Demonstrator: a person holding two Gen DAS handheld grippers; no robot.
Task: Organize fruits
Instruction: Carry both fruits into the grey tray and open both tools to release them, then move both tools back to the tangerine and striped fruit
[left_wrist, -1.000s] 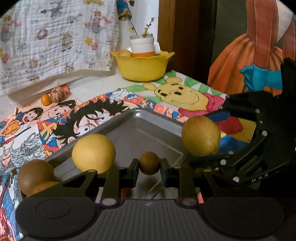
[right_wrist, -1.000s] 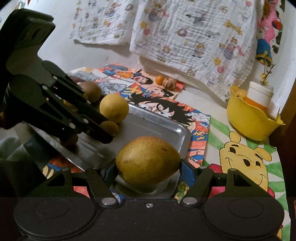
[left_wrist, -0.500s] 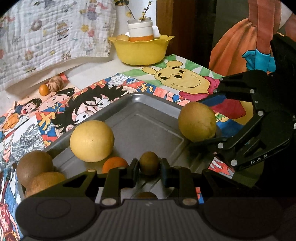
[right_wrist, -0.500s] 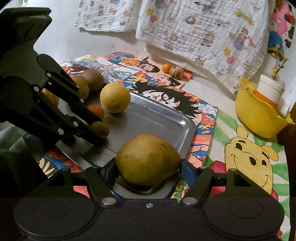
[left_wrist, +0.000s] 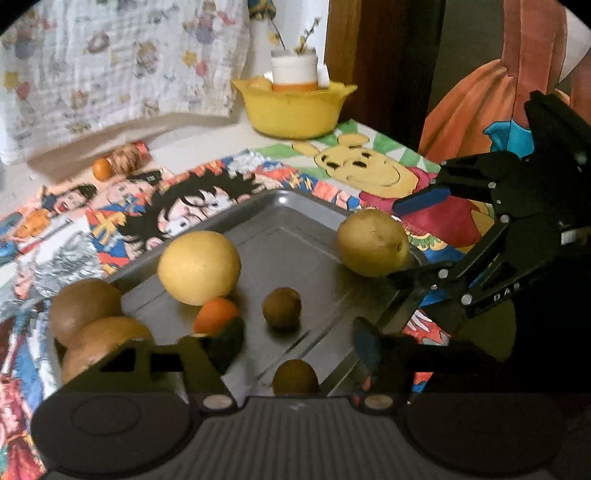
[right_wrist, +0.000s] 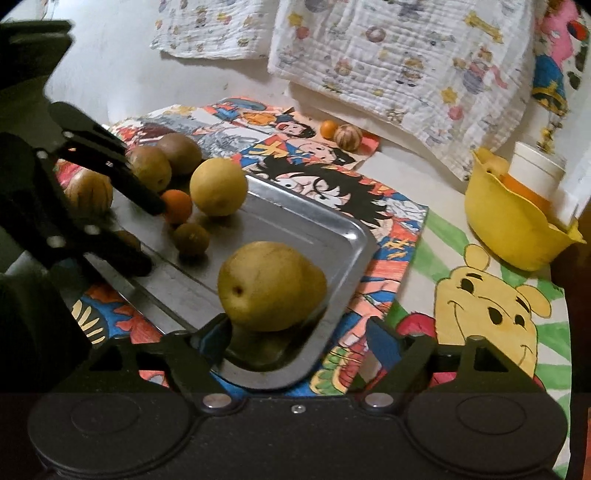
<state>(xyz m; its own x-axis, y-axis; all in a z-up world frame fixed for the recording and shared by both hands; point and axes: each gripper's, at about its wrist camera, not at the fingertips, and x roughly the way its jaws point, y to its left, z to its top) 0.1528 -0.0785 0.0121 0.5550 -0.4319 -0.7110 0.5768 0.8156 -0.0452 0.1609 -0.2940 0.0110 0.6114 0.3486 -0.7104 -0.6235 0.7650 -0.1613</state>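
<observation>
A metal tray (left_wrist: 291, 236) (right_wrist: 295, 229) holds several fruits. A small brown fruit (left_wrist: 281, 308) (right_wrist: 191, 239) lies free on the tray, just beyond my open left gripper (left_wrist: 291, 350). A yellow pear (right_wrist: 271, 286) (left_wrist: 373, 243) rests in the tray's near right corner, just beyond my open right gripper (right_wrist: 299, 341). A large yellow round fruit (left_wrist: 199, 272), a small orange (left_wrist: 216, 320), two brown fruits (left_wrist: 83, 306) and another small brown fruit (left_wrist: 294, 376) also sit on the tray.
A yellow bowl (left_wrist: 295, 110) (right_wrist: 517, 229) with a white-and-orange cup stands at the back. A tiny orange (right_wrist: 328, 129) and a striped nut-like ball (right_wrist: 347, 136) lie on the cartoon mat near hanging cloths. A Pooh picture (right_wrist: 491, 314) lies right of the tray.
Both grippers opened. The left let go of the small brown fruit and the right let go of the pear; both fruits now rest on the tray, and both grippers have drawn back a little.
</observation>
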